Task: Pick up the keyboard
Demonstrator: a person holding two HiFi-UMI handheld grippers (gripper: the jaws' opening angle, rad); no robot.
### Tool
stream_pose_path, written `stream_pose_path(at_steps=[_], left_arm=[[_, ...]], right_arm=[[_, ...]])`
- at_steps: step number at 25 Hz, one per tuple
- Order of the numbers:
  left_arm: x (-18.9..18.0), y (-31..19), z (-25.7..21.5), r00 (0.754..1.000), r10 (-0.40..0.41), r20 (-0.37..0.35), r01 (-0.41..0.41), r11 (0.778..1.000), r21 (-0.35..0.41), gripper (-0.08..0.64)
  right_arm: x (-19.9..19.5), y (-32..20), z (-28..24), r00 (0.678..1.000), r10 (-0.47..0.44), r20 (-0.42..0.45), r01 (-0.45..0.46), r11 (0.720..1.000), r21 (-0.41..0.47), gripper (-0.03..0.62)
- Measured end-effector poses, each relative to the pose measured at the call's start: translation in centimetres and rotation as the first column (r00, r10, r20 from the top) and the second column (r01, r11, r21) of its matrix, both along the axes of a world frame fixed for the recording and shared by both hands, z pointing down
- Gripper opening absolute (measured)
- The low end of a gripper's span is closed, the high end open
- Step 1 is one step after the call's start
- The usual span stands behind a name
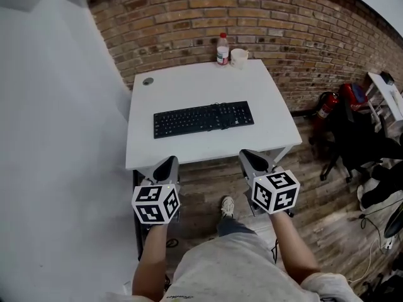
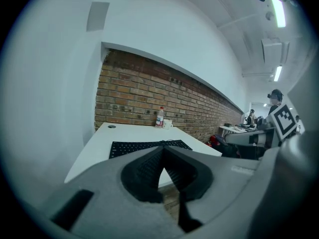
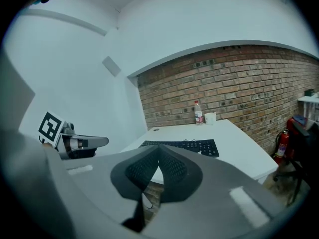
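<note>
One black keyboard [image 1: 203, 119] lies flat near the middle of one white table [image 1: 189, 83], its long side parallel to the near edge. A bare strip of tabletop separates it from that edge.

At the far edge, by the brick wall [image 1: 264, 11], stand one bottle [image 1: 222, 49] and one cup [image 1: 238, 57], just beside each other and well apart from the keyboard. One round grommet [image 1: 148, 80] sits at the far left corner.

Two grippers are present. The left gripper [image 1: 169, 161] and the right gripper [image 1: 248, 153] hang at the near edge, short of the keyboard. Each has its jaws pressed together, with nothing between them.

One red fire extinguisher [image 1: 324, 106] and a dark chair [image 1: 352, 137] stand right of the table.
</note>
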State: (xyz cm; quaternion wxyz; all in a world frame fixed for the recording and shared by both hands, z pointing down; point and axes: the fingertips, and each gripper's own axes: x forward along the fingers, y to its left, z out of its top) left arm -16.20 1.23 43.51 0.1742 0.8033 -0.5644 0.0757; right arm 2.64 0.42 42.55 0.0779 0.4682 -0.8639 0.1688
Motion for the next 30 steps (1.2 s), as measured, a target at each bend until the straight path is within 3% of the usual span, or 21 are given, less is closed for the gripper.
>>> stream_pose_path(at_steps=[21,24,30], left_arm=[[-1.0,-14.0,4.1,0.994,-0.109,0.031,0.112,0.989,-0.096,-0.005],[-1.1,-15.6,5.1,0.991,-0.124,0.048,0.128,0.987,-0.097,-0.005],[-1.2,-18.8,6.6,0.984,-0.172,0.056,0.177,0.978,-0.112,0.067]], right_arm=[[2.5,-16.5,4.0,0.999,-0.018,-0.029,0.016,0.997,-0.08,0.007],[3.0,-18.4,4.8,0.999,-0.033,-0.036,0.03,0.996,-0.085,0.034],[4.6,-22.2,6.6,0.998,-0.039,-0.052,0.033,0.993,-0.115,0.052]])
